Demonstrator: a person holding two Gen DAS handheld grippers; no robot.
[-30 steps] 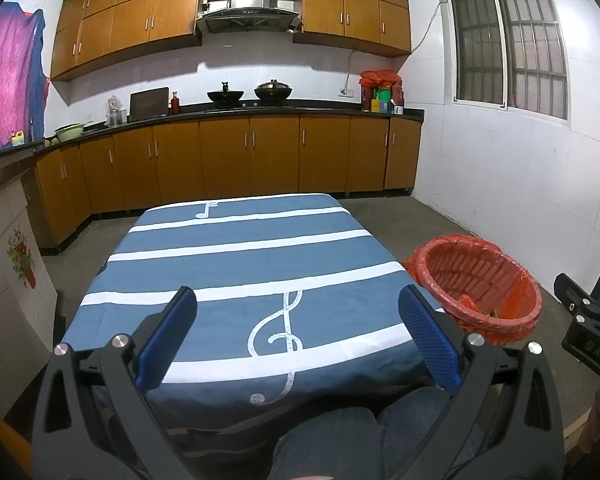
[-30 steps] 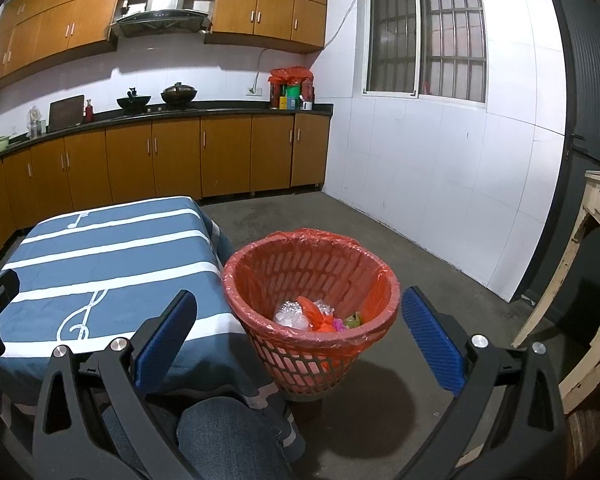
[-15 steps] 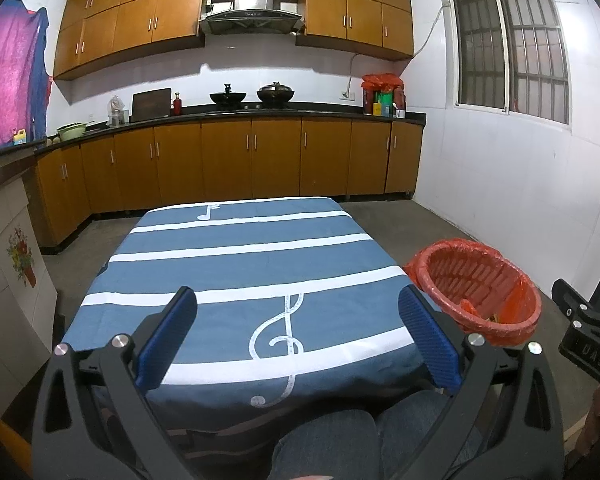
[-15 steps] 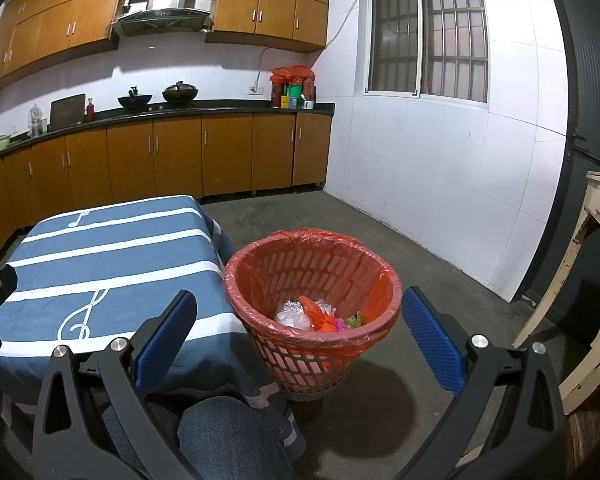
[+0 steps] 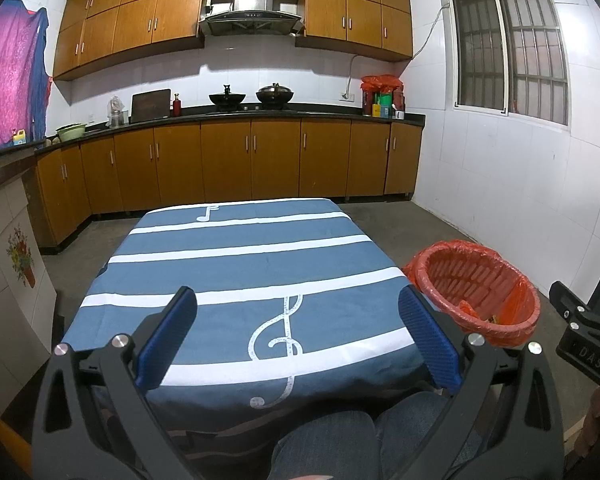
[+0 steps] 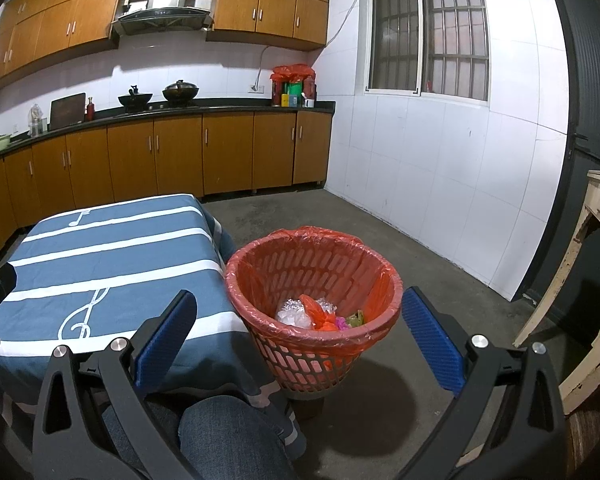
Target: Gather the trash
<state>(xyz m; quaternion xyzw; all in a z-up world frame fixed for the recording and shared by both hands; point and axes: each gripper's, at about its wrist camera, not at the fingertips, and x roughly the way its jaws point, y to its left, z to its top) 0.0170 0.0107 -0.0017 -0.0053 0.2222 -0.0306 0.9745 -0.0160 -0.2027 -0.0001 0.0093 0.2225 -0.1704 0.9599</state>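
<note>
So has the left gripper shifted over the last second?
Yes, slightly. In the left wrist view the table cloth and red basket have slid right and down between the open jaws of the left gripper, so it tilted up and a little left.

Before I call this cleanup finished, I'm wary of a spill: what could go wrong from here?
The red basket stands on a small base on the floor, close beside the table and the person's knee; a bump might tip it. Its liner bag sits loosely over the rim and could slip. Both the left gripper and right gripper are open and empty.
</note>
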